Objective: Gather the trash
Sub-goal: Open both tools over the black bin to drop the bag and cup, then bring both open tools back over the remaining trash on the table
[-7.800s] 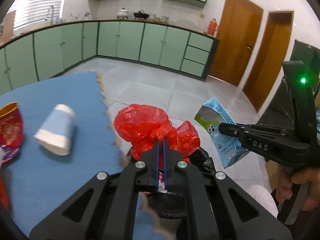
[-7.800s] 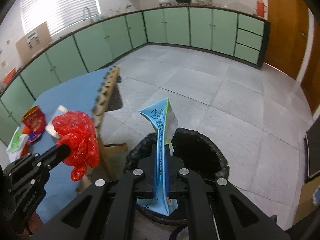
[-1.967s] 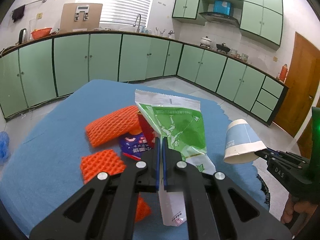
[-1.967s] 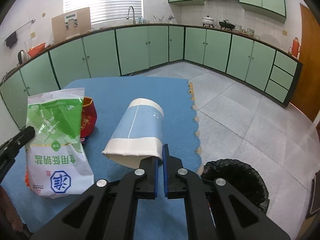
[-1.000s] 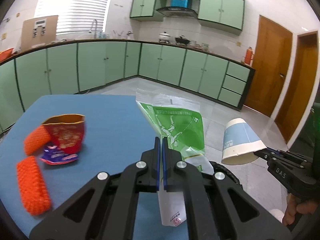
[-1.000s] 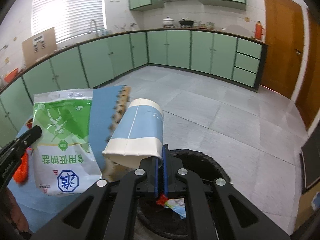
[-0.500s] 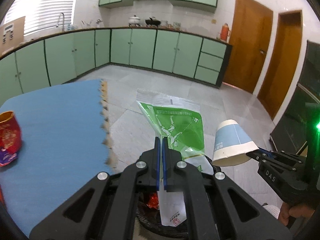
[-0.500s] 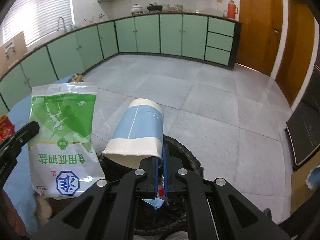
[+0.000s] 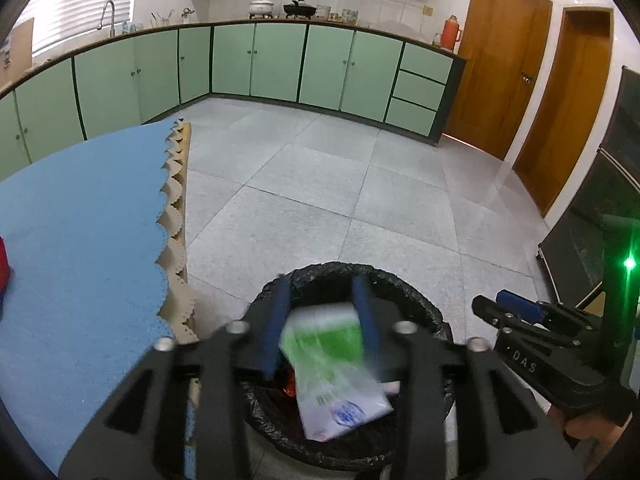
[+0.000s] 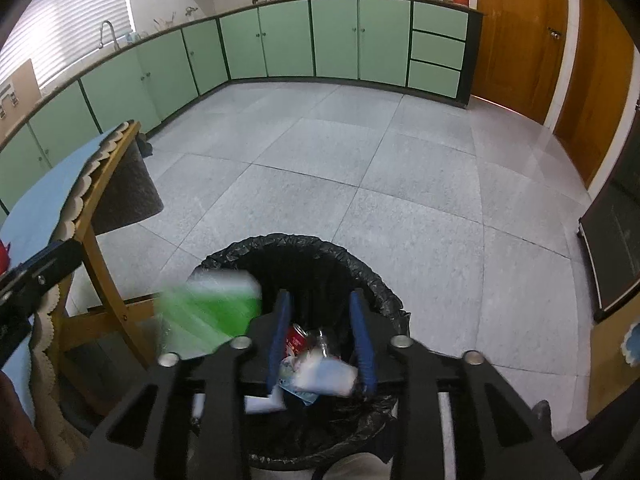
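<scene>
Directly below both opening grippers, left (image 9: 320,322) and right (image 10: 322,338), the black-lined bin (image 10: 376,292) is positioned, with released green bag (image 9: 336,364) and cup (image 10: 328,378) falling free.

I see the green-and-white bag (image 9: 336,364) only as a motion smear over the black-lined bin (image 9: 404,292); its print is unreadable. My gripper frames hide the bin's near rim, and a red item (image 9: 3,264) is cut off at the left edge
</scene>
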The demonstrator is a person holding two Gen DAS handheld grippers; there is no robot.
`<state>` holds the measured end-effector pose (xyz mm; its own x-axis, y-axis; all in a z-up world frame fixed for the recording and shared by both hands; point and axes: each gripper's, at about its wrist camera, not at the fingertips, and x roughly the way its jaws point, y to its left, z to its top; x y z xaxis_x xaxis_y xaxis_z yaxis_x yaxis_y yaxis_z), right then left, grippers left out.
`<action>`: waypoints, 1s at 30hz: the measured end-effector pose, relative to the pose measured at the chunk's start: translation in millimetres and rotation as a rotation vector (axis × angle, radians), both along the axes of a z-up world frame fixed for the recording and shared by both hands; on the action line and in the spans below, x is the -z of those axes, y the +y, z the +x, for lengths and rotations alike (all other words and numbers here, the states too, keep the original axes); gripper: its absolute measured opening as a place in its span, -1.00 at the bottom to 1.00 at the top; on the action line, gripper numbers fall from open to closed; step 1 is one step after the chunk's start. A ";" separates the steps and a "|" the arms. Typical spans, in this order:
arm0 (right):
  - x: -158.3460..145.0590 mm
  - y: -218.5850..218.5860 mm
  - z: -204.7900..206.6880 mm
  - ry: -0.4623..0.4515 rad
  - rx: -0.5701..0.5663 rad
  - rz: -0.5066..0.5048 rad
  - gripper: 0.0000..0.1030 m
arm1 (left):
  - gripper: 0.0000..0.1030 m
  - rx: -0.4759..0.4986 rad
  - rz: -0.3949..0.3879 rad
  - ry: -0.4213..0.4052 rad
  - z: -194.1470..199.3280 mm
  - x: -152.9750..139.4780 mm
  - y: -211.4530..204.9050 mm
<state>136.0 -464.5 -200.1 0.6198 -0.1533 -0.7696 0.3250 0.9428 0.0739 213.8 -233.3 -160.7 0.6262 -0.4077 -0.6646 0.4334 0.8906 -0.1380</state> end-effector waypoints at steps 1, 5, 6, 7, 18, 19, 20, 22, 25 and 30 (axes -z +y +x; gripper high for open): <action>-0.6 -3.5 0.3 -0.003 0.000 -0.001 -0.26 | -0.31 0.001 -0.002 -0.002 -1.0 -1.1 0.9; -10.9 2.5 -4.5 -0.021 0.008 -0.019 0.09 | -0.22 -0.016 -0.019 -0.023 -6.0 -11.5 11.7; -15.4 6.2 -6.7 -0.033 0.009 -0.029 0.16 | -0.17 -0.029 -0.028 -0.041 -8.5 -17.1 18.6; -19.4 9.4 -7.5 -0.042 0.010 -0.038 0.29 | -0.05 -0.040 -0.034 -0.053 -12.5 -19.9 22.8; -72.4 79.7 -18.9 -0.173 -0.097 -0.102 0.88 | 0.40 -0.153 -0.048 -0.176 -47.4 -68.4 98.7; -75.6 85.8 -17.9 -0.178 -0.112 -0.103 0.88 | 0.41 -0.165 -0.041 -0.187 -51.3 -71.8 107.0; -79.2 94.1 -18.0 -0.184 -0.127 -0.106 0.88 | 0.43 -0.178 -0.031 -0.198 -55.0 -74.8 115.8; -85.2 109.6 -17.1 -0.196 -0.155 -0.105 0.88 | 0.44 -0.203 -0.019 -0.211 -60.4 -80.3 130.6; -93.0 134.5 -18.1 -0.216 -0.202 -0.097 0.88 | 0.45 -0.242 -0.021 -0.218 -68.0 -87.3 154.4; -99.4 172.4 -22.0 -0.248 -0.263 -0.105 0.88 | 0.46 -0.320 -0.002 -0.238 -81.4 -94.9 193.6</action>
<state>114.0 -292.2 -100.6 0.8139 -0.0345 -0.5800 0.0554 0.9983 0.0183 132.3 -39.7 -65.8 0.8580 -0.1687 -0.4852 0.1544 0.9856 -0.0695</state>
